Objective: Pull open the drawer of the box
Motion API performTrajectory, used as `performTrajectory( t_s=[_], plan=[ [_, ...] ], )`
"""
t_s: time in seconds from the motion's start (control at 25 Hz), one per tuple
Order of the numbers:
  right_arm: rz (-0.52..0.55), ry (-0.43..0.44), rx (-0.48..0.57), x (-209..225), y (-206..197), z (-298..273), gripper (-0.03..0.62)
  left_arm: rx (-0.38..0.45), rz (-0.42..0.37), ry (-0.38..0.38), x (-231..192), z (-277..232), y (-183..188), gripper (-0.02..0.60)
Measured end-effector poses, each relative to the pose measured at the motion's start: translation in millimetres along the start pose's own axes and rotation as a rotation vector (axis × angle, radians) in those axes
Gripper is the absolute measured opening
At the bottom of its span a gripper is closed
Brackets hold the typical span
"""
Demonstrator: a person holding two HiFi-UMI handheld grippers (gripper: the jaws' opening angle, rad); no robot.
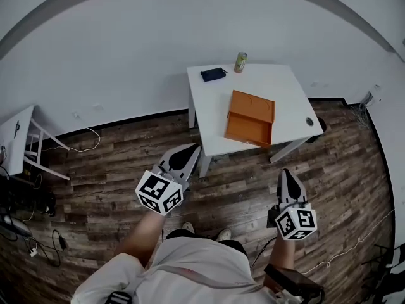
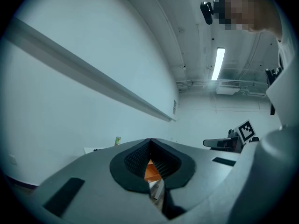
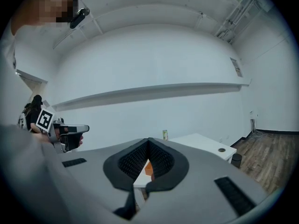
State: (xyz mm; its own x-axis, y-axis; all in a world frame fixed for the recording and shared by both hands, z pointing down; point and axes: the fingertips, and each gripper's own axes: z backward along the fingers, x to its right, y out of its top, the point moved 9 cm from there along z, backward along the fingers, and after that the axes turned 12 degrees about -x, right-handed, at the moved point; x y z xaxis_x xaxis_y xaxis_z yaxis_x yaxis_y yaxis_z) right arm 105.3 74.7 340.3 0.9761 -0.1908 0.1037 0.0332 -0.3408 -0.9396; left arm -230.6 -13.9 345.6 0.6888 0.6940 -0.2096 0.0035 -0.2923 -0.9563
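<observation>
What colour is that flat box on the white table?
Orange. The box on the white table shows best in the head view.

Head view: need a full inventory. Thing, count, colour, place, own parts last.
table: 1, white, against the far wall
box: 1, orange, on the table, toward its near edge
can: 1, greenish, at the table's far edge
pouch: 1, dark, on the table left of the can
small table: 1, white, far left, partly cut off
cables: several, white and black, on the floor at left
floor: brown wood planks
left claw: 1, grey with marker cube, shut, empty, in front of the table
right claw: 1, grey with marker cube, shut, empty, in front of the table
</observation>
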Motion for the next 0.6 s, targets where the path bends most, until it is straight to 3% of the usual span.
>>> performTrajectory(
  t_s=[0.6],
  plan=[
    [0.061,0.060,0.034,28,20,34,-0.008,0.009,-0.008,0.032,55,-5,6,0.011]
  ],
)
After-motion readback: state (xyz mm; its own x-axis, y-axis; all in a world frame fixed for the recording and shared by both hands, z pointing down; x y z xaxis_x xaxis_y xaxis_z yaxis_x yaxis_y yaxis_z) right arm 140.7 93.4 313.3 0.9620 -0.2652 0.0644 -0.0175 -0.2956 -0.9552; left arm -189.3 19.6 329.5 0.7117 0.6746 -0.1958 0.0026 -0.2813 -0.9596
